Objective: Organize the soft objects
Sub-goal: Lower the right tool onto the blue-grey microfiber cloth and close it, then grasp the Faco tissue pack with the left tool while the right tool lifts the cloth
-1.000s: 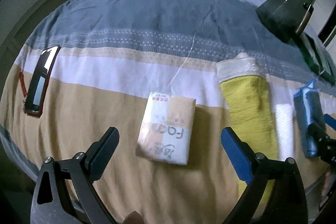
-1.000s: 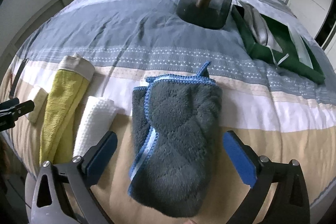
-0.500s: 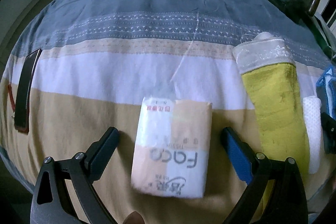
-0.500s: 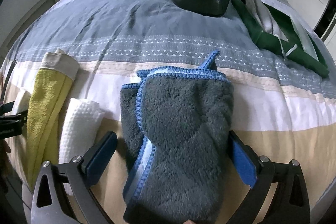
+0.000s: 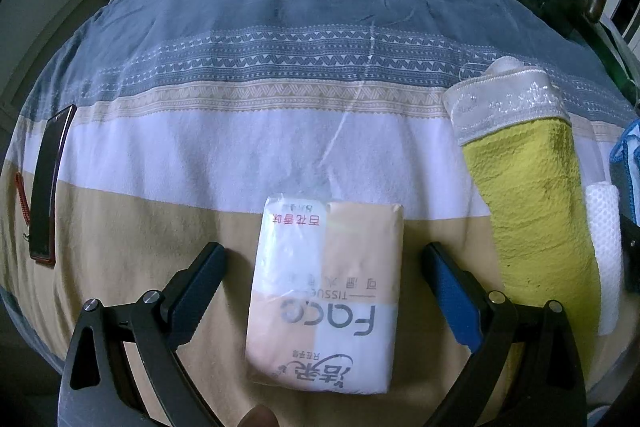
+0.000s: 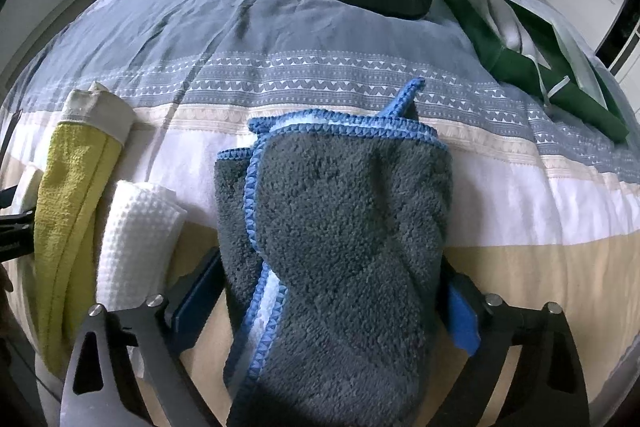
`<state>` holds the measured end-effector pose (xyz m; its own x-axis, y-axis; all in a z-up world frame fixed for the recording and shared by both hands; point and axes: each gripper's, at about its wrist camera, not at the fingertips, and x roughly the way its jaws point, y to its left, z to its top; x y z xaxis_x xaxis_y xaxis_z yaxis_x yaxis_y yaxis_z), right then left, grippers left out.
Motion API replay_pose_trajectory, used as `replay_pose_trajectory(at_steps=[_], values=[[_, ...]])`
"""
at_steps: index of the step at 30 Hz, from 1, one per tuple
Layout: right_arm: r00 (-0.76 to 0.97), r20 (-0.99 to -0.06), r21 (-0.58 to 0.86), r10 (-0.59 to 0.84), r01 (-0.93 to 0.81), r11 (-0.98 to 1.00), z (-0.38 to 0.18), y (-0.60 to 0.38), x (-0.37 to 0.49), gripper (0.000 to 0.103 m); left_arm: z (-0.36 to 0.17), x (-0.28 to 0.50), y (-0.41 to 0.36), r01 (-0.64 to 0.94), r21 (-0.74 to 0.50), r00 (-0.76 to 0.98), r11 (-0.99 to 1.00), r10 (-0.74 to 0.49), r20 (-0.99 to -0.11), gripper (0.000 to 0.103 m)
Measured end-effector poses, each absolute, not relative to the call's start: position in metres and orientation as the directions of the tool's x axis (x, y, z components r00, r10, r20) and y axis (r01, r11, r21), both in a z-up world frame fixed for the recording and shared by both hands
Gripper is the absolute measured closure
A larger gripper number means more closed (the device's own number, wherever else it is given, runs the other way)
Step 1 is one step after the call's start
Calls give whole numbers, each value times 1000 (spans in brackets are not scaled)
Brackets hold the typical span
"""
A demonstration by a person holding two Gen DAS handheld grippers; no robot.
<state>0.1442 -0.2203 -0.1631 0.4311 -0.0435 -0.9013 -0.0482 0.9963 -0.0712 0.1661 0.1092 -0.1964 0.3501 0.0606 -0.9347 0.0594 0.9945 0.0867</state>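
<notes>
The left claw [image 5: 324, 279] is spread wide, straddling the plastic-wrapped peach-and-white tissue pack [image 5: 326, 301] on the striped bed [image 5: 280, 27], long axis along its fingers. The right claw [image 6: 332, 301] presses both sides of the folded grey blue-edged plush towel [image 6: 340, 243].

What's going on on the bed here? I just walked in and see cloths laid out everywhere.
A person is sorting soft items on the striped bedspread with handheld tongs. The left tongs sit open around a tissue pack, fingers apart from its sides. The right tongs straddle a grey towel with blue trim, pads against its sides; a firm grip isn't certain. A yellow towel and a white cloth lie between them.
</notes>
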Motion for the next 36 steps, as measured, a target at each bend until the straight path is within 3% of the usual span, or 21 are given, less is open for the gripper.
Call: replay_pose_trajectory(at_steps=[9,14,18,23,29,36], values=[[436,-899,-79,-45,-59,995,-160,-222,142,29,-194,157,110,63,92,367,994,63,-928,13],[443,-896,-78,-41,-64,995,-156,-223,140,45,-191,151,102,86,89,372,992,51,-927,30],[446,-894,-82,-43,-68,994,-153,-223,138,51,-189,149,97,91,90,377,992,49,-925,36],[450,-891,-104,-57,-80,991,-151,-219,135,59,-184,146,92,103,91,384,990,45,-922,56],[457,-887,-120,-63,-96,988,-147,-218,132,70,-177,146,83,99,103,391,990,56,-919,57],[474,-878,-129,-67,-99,987,-141,-217,127,74,-167,147,91,72,100,404,992,63,-913,58]])
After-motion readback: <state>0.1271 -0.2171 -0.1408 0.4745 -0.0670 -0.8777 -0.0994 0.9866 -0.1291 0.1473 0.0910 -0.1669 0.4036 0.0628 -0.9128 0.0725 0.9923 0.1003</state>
